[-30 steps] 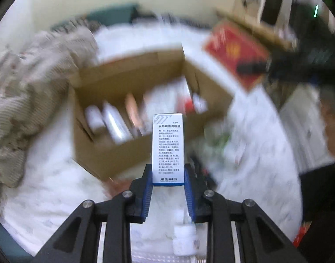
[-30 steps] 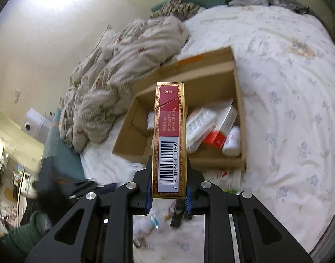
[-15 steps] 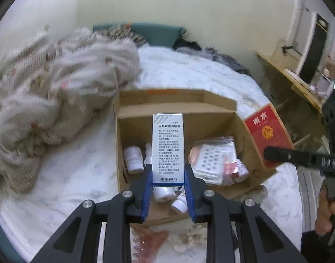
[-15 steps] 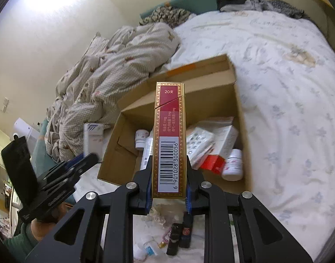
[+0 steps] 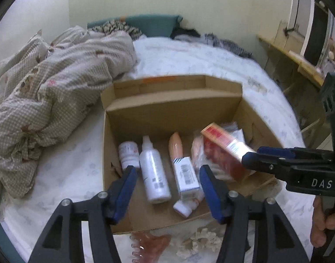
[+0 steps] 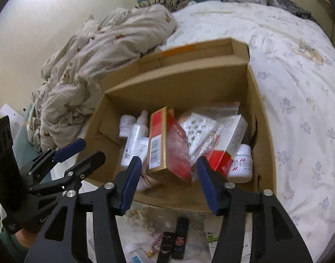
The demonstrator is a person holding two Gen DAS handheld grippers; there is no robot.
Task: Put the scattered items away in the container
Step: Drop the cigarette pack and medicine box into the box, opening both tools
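Jaws of my left gripper and right gripper are both gaping wide, holding nothing. Cardboard box on the bed is already holding bottles and the red carton; lipsticks are lying beyond its near edge, waiting.

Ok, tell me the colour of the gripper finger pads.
Blue pads on black arms, clearest in the right wrist view.

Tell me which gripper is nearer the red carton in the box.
Right. The right gripper hangs open directly over the red carton, which sits between its fingers; the left gripper is open over the white spray bottle, to the carton's left.
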